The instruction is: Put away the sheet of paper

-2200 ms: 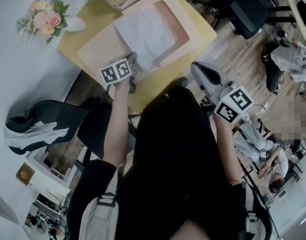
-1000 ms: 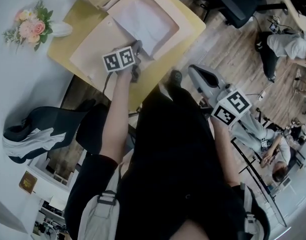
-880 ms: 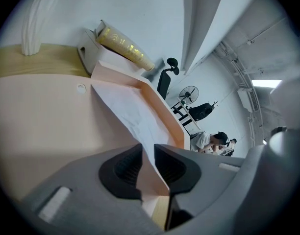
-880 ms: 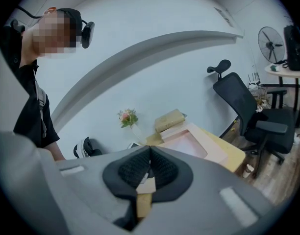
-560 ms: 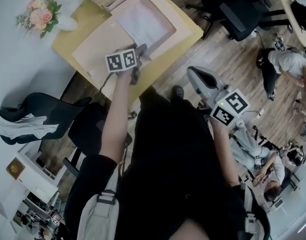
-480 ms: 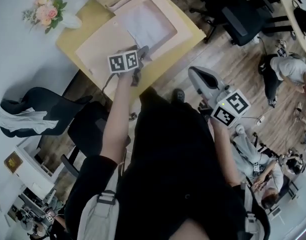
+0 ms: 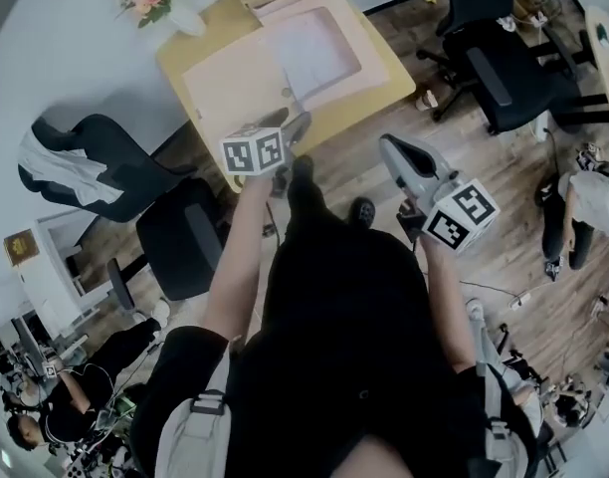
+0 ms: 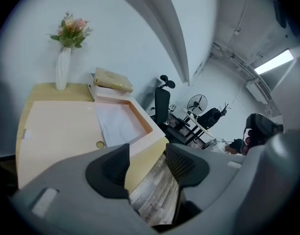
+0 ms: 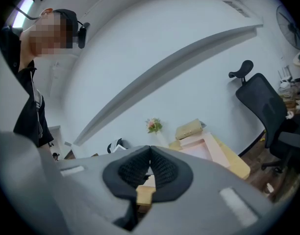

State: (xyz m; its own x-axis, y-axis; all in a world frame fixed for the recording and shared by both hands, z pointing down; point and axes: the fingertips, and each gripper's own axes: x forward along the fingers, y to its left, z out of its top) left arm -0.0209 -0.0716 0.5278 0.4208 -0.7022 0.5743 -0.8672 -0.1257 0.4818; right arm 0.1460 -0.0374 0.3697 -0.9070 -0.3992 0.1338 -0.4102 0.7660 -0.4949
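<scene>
The sheet of paper [image 7: 319, 53] is lying flat in the sunken compartment of the pink tray [image 7: 369, 50] on the yellow worktop [image 7: 389, 93]. The tray's flat pink flap [image 8: 57, 129] lies open next to it, with nothing on it but a small gold disc [image 8: 100, 144]. Left tongs [image 8: 146, 163] sit above the worktop's near edge. They've just been opening, are spread wide now, and have nothing between them. Right tongs [image 9: 150, 153] are pressed together, empty, well off to the side. A tan pouch [image 8: 112, 80] sits at the tray's far end.
</scene>
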